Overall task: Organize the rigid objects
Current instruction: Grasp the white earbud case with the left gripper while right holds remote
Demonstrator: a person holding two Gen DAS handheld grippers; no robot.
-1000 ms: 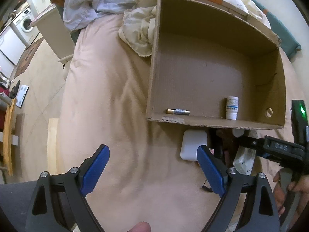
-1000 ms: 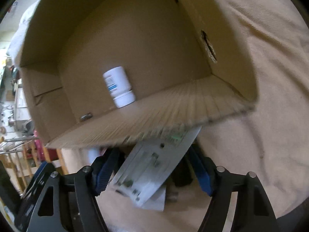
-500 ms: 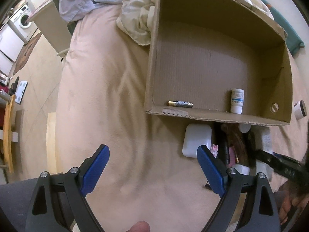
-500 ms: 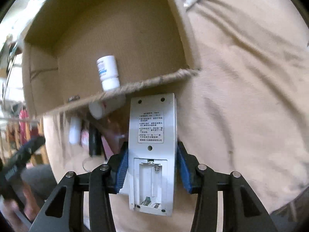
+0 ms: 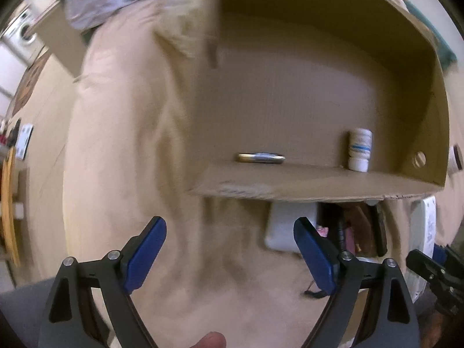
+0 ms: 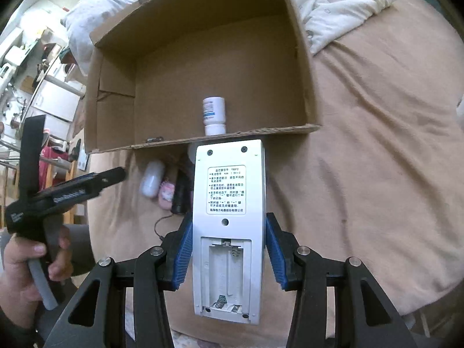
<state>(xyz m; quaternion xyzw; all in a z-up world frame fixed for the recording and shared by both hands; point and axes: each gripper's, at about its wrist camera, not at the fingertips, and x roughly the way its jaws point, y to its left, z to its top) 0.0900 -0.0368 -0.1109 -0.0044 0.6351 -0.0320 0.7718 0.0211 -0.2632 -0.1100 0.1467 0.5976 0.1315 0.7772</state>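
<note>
My right gripper (image 6: 229, 249) is shut on a white remote control (image 6: 227, 203), blue pads pressing its two long sides. The remote faces back up, with its battery bay uncovered and bare. It hangs above the bed just in front of the open cardboard box (image 6: 203, 72). A white pill bottle (image 6: 214, 114) and a battery (image 6: 154, 139) lie inside against the near wall. In the left wrist view my left gripper (image 5: 229, 249) stands open over the tan bedsheet, nothing between its fingers, short of the box (image 5: 290, 87), battery (image 5: 260, 158) and bottle (image 5: 359, 149).
Small items lie in front of the box: a white case (image 6: 151, 178), a pink thing (image 6: 166, 194) and a black one (image 6: 179, 194). A small white jar (image 5: 455, 159) sits right of the box. Crumpled bedding (image 6: 342, 8) lies behind it. A hand (image 6: 23, 258) holds the left gripper's handle.
My right gripper has closed on the remote and raised it from under the box's front edge while rolling upright. My left gripper has sunk lower toward the box.
</note>
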